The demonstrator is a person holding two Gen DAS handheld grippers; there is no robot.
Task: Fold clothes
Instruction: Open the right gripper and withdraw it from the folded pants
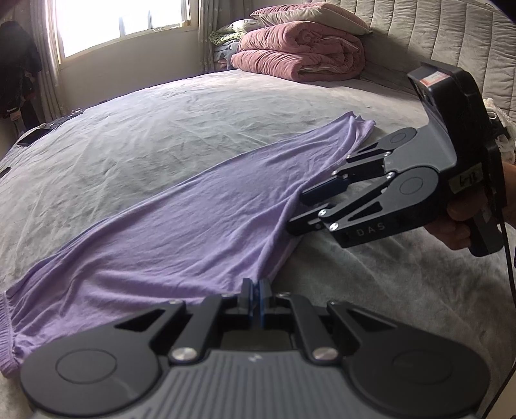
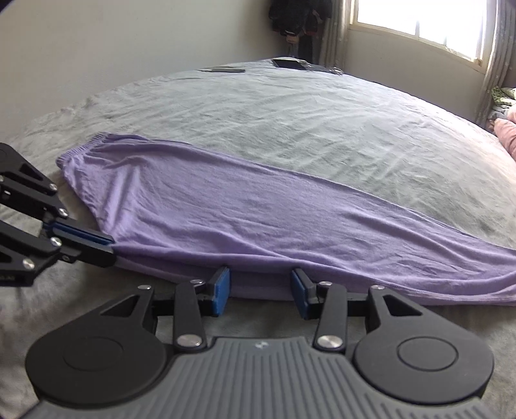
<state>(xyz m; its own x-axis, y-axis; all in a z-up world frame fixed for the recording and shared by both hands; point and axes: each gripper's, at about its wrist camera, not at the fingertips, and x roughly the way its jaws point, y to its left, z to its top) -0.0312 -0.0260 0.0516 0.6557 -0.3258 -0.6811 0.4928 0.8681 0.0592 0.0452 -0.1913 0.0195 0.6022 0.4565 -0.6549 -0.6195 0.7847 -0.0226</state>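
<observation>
A lilac garment (image 1: 180,219) with an elastic band at one end lies stretched long across the grey bed (image 1: 145,129). My left gripper (image 1: 257,290) is shut on the garment's near edge, its blue pads pressed together on the cloth. In the right wrist view the same left gripper (image 2: 108,248) pinches that edge of the garment (image 2: 225,206) from the left. My right gripper (image 2: 261,287) stands open, and the garment's edge lies between its blue pads (image 2: 222,290) without being squeezed. From the left wrist view, the right gripper (image 1: 295,211) reaches in from the right at the same edge.
Folded pink quilts (image 1: 300,54) and pillows are stacked by the padded headboard (image 1: 435,32). Dark flat items (image 2: 290,63) lie at the bed's far edge. Dark clothes (image 2: 300,16) hang beside the window. A hand (image 1: 458,225) holds the right gripper's handle.
</observation>
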